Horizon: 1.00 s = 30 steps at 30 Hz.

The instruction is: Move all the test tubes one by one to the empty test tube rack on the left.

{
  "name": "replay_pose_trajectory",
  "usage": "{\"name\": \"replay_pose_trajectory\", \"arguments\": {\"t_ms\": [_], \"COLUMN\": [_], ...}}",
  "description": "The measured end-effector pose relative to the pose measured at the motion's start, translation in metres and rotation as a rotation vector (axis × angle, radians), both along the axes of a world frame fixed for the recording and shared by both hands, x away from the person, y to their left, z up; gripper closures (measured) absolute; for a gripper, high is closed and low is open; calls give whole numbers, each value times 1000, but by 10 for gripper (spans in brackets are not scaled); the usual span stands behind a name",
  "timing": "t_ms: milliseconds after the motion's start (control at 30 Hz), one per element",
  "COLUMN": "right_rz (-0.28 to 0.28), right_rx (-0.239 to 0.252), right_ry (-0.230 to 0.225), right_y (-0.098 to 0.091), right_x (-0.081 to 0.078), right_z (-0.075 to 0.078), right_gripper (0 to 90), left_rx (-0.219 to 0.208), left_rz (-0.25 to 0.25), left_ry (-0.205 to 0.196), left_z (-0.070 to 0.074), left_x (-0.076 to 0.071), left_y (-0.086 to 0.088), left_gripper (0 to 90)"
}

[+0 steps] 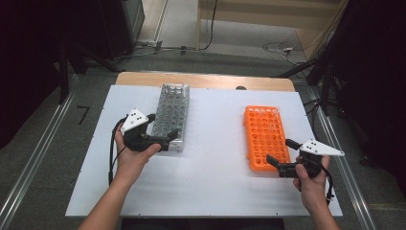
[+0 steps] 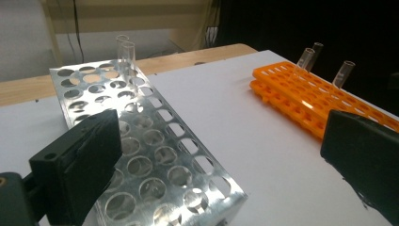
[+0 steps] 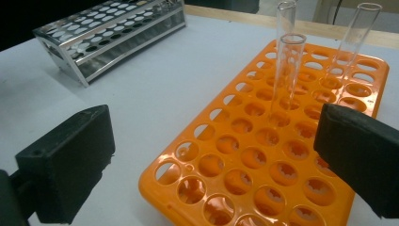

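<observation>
Fingers on both the left gripper (image 1: pixel 168 139) and right gripper (image 1: pixel 280 156) are spread wide, holding nothing. Those clear glass test tubes (image 3: pixel 288 70) standing upper right in the orange plastic rack (image 3: pixel 263 155) look light, slick and breakable, so I'd pinch mid-barrel, gently.

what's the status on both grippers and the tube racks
Left gripper open, jaws at near end of metal rack. Right gripper open, empty, at near edge of orange rack. Three glass tubes upright in orange rack. Nothing between.
</observation>
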State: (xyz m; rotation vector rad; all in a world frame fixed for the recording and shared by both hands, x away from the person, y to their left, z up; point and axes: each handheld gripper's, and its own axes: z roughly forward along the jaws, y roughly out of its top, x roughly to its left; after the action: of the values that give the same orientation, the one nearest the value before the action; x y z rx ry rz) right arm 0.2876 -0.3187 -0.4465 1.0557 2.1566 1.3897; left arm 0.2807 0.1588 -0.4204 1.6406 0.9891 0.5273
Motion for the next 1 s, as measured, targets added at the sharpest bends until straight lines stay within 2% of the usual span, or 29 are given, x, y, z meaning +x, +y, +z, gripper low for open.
{"name": "replay_pose_trajectory", "arguments": {"t_ms": [167,267,367,567,700,767,800,900,967,1000], "right_rz": [-7,-16,-24,-20,-66,-69,-71,-85,-93,-100], "right_rx": [-11,-29,-34,-21,-13,-13,-14,-47,-86,-95], "right_ry": [11,12,18,60,71,92,104,125,126,125], "right_y": [2,4,4,1,-3,-3,-3,-1,1,2], "right_x": [11,20,29,49,58,63,65,69,71,72], "right_z": [1,2,5,9,9,5,3,-2,-6,-8], "right_gripper": [0,0,20,45,194,243,309,404,463,519], "left_rx": [22,15,26,5,0,-7,-3,-6,-1,-13], "left_rz": [-2,-1,-10,-12,-5,3,9,22,22,19], "left_ry": [-26,-37,-24,-15,-17,-19,-19,-20,-9,3], "left_z": [-4,-8,-11,-15,-13,-11,-10,-10,-12,-13], "left_x": [-19,-25,-25,-24,-23,-22,-22,-19,-17,-15], "left_y": [-2,-3,-5,-7,-6,-6,-5,-5,-4,-3], "left_gripper": [0,0,0,0,0,0,0,0,0,0]}}
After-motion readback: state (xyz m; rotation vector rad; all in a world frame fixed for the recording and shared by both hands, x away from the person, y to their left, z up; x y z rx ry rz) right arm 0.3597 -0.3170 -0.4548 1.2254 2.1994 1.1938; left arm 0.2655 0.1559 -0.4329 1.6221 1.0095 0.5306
